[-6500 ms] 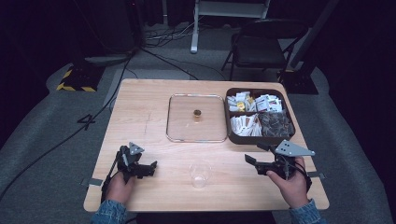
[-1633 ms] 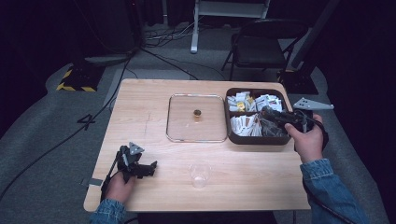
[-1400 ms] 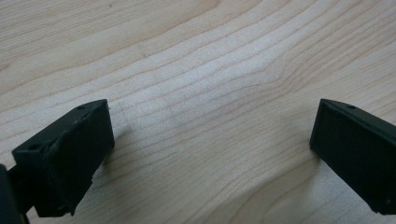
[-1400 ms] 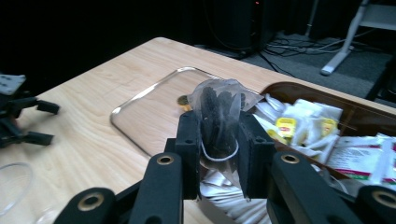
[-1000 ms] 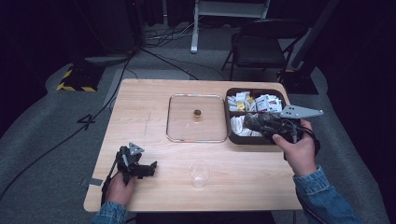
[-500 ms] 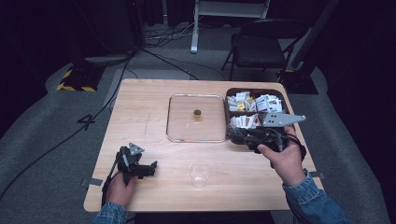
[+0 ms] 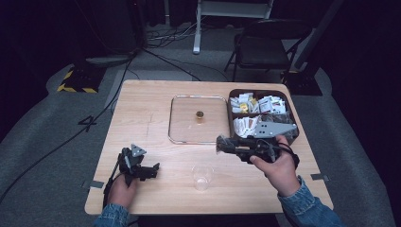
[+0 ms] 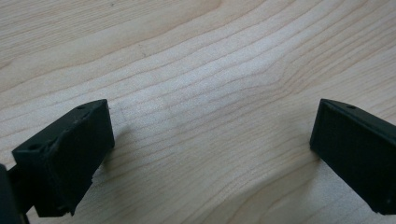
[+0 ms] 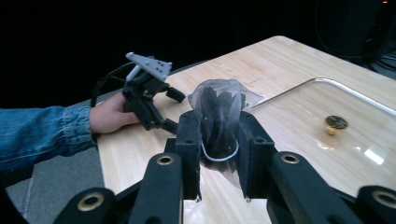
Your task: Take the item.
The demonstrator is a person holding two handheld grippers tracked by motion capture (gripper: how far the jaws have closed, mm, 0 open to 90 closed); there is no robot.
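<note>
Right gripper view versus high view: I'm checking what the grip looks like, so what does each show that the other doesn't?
Right gripper view: the jaws are shut on a clear tea bag of dark leaves, with a white string looped below it.

High view: the clear cup near the table's front edge, the dark box of packets, and the floor with a folding chair.

Both: the right gripper, the left gripper resting on the wooden table, and the glass lid with its gold knob.
</note>
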